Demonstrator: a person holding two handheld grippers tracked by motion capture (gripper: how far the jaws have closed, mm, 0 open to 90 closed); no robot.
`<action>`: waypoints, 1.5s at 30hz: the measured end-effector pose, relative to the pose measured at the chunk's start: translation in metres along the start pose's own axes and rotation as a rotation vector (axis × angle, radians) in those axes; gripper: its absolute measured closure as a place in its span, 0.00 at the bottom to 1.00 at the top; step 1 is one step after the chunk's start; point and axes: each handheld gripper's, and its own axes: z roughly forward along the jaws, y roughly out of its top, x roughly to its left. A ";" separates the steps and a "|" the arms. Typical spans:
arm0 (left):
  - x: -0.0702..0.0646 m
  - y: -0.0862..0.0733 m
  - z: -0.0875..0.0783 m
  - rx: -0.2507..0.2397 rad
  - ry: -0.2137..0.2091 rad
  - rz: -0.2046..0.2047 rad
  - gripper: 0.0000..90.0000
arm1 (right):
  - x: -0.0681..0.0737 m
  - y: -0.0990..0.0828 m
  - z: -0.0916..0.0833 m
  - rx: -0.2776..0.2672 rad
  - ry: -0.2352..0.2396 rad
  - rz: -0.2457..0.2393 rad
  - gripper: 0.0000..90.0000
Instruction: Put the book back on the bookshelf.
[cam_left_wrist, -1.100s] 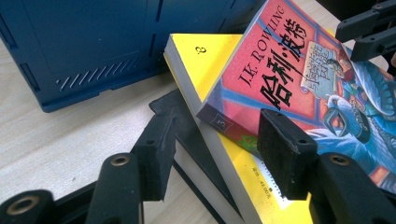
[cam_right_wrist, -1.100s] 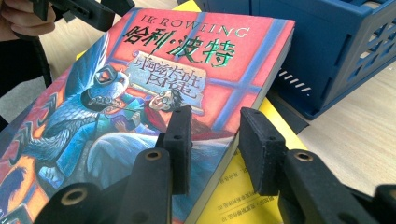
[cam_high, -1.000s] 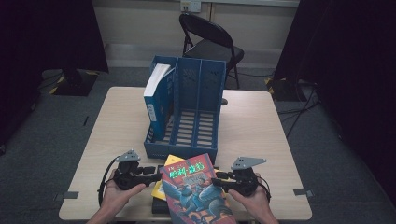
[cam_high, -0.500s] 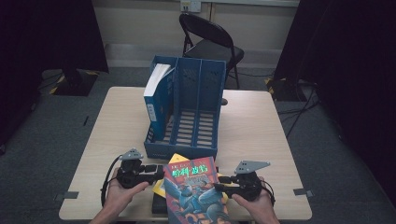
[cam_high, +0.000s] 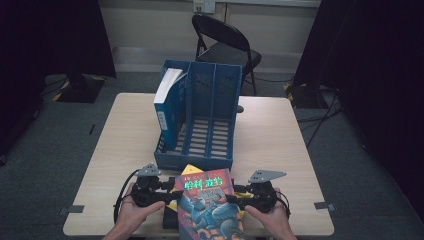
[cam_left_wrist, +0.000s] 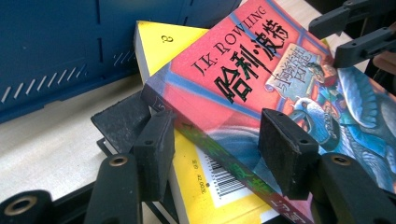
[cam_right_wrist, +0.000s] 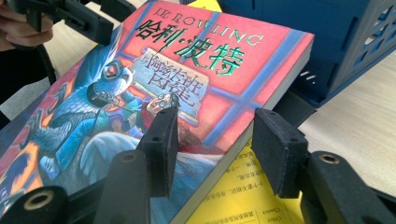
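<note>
High view looks down from above the table's (cam_high: 125, 125) near edge; both gripper views face the red book (cam_left_wrist: 261, 79) close-up from opposite sides.

black gripper (cam_high: 172, 196), grey 3-cornered plate (cam_high: 267, 175), black cable (cam_high: 120, 200)

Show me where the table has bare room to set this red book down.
Bare tabletop left of the blue file rack, and a wider stretch right of it toward the far edge. Crowded at the near edge: red book on the yellow book, tongs either side.

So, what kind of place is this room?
Probably an office or a recording room: a wooden table with a blue file rack, a folding chair, dark curtains.
</note>
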 end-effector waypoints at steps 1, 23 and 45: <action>0.001 0.001 0.000 0.000 -0.004 -0.005 0.51 | 0.000 -0.001 0.000 -0.001 0.002 0.003 0.57; 0.001 -0.003 0.003 -0.041 0.000 -0.004 0.47 | 0.003 -0.002 0.009 -0.007 0.015 0.040 0.36; -0.002 -0.008 0.004 -0.056 -0.001 0.031 0.42 | -0.002 0.005 0.001 -0.097 0.008 0.128 0.64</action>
